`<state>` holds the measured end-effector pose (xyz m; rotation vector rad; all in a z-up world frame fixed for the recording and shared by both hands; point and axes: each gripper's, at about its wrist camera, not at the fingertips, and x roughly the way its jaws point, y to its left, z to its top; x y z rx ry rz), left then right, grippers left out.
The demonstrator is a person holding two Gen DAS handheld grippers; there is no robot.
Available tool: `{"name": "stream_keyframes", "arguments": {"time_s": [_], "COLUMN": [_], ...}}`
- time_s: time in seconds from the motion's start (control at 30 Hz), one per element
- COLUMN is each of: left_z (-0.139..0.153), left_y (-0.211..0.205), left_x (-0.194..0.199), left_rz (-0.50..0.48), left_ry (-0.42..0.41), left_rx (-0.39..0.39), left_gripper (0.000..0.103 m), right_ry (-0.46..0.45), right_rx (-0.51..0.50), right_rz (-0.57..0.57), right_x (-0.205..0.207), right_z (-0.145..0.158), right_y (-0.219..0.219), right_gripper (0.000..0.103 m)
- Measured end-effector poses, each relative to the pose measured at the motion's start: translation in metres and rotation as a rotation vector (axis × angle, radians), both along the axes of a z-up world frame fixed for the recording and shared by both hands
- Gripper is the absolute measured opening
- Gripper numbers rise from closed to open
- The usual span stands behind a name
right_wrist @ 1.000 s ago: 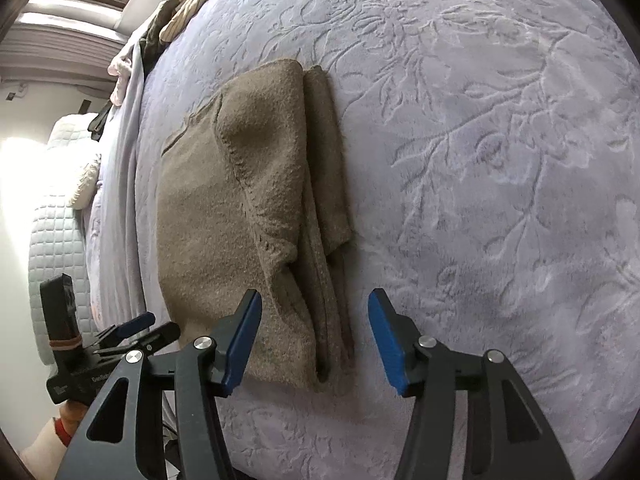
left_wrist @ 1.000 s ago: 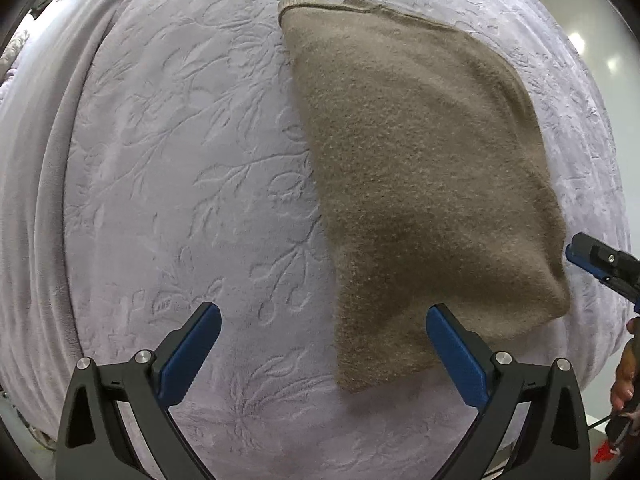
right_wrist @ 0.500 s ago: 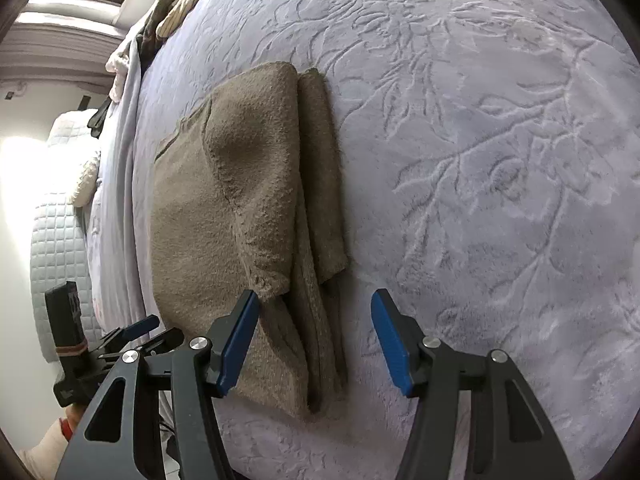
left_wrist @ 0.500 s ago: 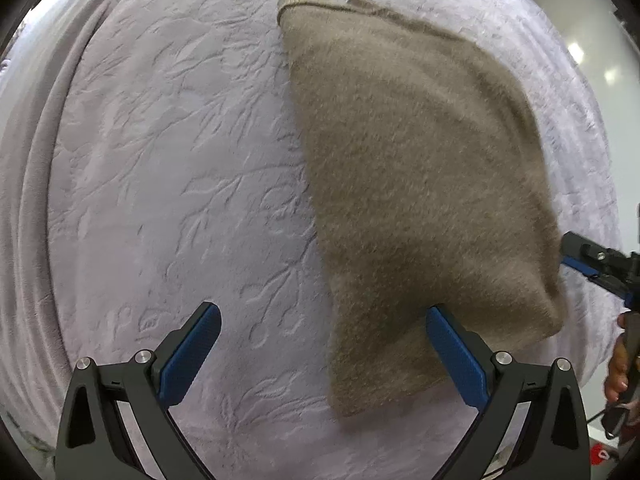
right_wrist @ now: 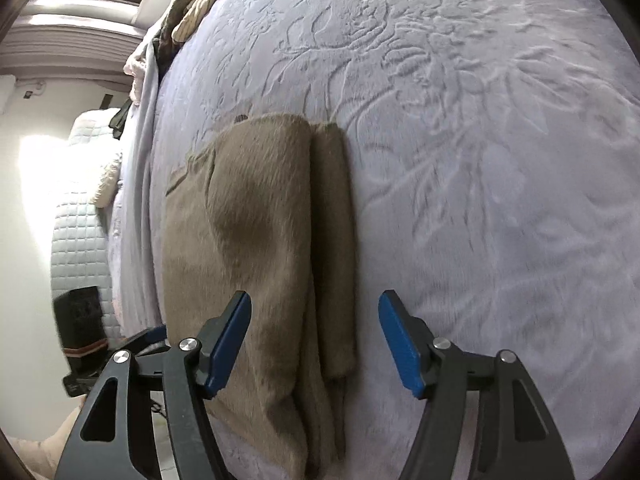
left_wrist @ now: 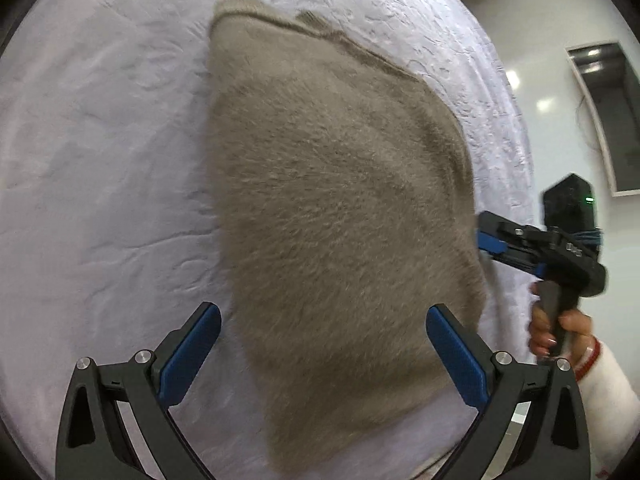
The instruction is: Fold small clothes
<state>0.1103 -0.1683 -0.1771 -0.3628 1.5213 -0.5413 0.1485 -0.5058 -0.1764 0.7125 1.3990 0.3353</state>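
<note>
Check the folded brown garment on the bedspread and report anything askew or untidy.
The brown knit garment is folded unevenly: a narrow folded strip sticks out beside the top layer, and layered edges splay at its near end. Nothing damaged.

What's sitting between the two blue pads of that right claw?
The folded brown garment: its near end lies between the open right claw, whose jaws have just been opening. The right wrist view shows it.

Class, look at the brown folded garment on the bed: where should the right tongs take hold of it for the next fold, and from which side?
Grip the near corner of the garment, where the layered edges stack, coming from the bed's near edge. The open right tongs already straddle those layers.
</note>
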Motion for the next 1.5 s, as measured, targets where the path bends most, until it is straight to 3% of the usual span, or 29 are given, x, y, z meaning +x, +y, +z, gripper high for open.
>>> {"name": "stream_keyframes", "arguments": {"time_s": [0.23,0.43,0.5,0.57,0.6,0.63,0.73,1.13,1.33,1.5], "left_z": [-0.011,-0.019,-0.018,-0.012,-0.009,-0.005,0.008,0.065,0.063,0.047], "left_y": [-0.017,-0.023,-0.023,-0.020,-0.017,-0.016,-0.011,0.009,0.012,0.037], "left_x": [0.007,0.012,0.012,0.011,0.010,0.009,0.006,-0.012,-0.016,-0.041], "left_rz": [-0.002,0.008,0.015,0.031,0.034,0.034,0.031,0.045,0.058,0.083], "left_ry": [0.001,-0.015,-0.028,-0.045,-0.052,-0.061,-0.083,-0.168,-0.168,-0.120], "left_rx": [-0.031,-0.012,0.021,0.017,0.012,0.006,-0.018,-0.075,-0.046,0.015], "left_gripper": [0.103,0.101,0.088,0.074,0.064,0.056,0.047,0.047,0.047,0.047], "right_ry": [0.017,-0.006,0.009,0.033,0.038,0.036,0.027,0.008,0.023,0.070], "right_rx": [0.105,0.202,0.226,0.220,0.233,0.253,0.295,0.421,0.482,0.502], "right_rz": [0.103,0.141,0.117,0.097,0.087,0.078,0.053,0.040,0.066,0.095], "right_x": [0.023,0.046,0.049,0.050,0.049,0.048,0.045,0.021,-0.008,-0.026], "right_z": [-0.022,-0.035,-0.042,-0.043,-0.042,-0.039,-0.029,0.026,0.044,0.033], "right_y": [0.010,0.028,0.031,0.032,0.033,0.034,0.036,0.072,0.110,0.153], "right_gripper": [0.070,0.070,0.069,0.049,0.045,0.035,0.033,0.033,0.033,0.033]}}
